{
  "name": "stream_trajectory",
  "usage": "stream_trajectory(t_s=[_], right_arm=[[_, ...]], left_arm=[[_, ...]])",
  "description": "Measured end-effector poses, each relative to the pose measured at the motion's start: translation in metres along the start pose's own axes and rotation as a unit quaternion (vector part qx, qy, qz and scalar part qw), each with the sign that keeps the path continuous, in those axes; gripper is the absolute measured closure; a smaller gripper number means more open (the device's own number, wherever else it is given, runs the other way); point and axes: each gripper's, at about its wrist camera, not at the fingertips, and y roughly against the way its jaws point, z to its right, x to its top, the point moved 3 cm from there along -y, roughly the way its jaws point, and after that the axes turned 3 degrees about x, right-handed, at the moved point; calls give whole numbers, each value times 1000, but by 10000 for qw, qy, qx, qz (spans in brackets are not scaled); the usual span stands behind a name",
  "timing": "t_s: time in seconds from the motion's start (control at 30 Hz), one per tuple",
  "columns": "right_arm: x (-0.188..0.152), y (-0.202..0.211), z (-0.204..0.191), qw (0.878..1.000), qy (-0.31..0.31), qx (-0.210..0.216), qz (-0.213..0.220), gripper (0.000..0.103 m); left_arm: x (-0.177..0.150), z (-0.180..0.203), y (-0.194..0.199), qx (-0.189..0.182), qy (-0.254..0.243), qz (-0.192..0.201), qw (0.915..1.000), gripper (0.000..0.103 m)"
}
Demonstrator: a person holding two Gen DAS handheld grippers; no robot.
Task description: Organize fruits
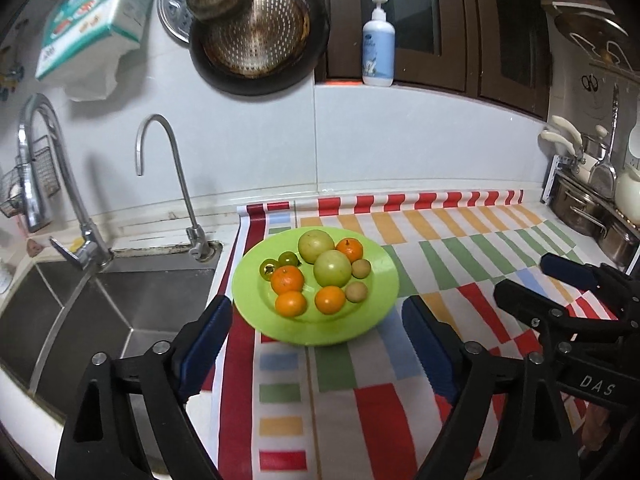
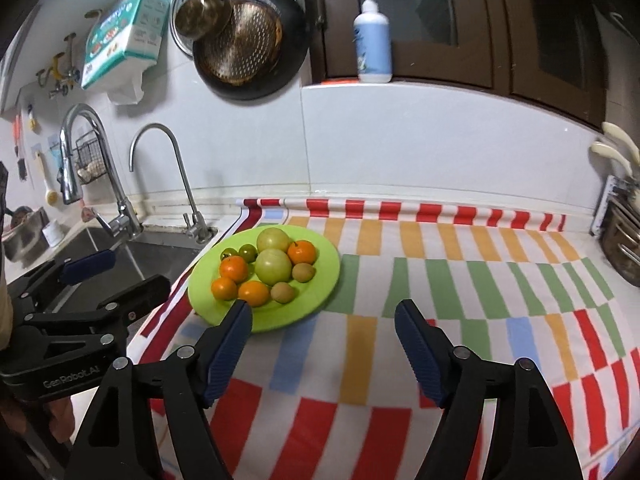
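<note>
L gripper (image 1: 316,312): jaws wide apart, holds nothing.
R gripper (image 2: 323,312): same, apart, w/ nothing.
Plate (image 1: 248,280): green, on cloth (image 1: 440,264) by sink (image 1: 120,304).
Oranges (image 1: 330,299): round, slippery; pinch mid, soft squeeze.
Green fruits (image 1: 331,267): bigger, heavier.

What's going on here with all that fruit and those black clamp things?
A person holds a pair of tongs in each hand over a kitchen counter. The left tongs and right tongs are both open and empty, hanging just short of a green plate beside the sink. The plate holds oranges, green tomatoes and small brown fruits, none picked up yet.
</note>
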Motion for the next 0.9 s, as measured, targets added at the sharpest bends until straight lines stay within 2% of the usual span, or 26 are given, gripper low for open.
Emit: stream_trajectory(t_s=[0.53, 0.9], right_arm=[[-37, 102, 23, 9990, 63, -315, 312, 13], [-54, 151, 28, 9983, 69, -349, 461, 13]], left_arm=[[-37, 38, 96, 226, 140, 333, 9991, 1], [-49, 52, 138, 276, 135, 527, 9981, 0]])
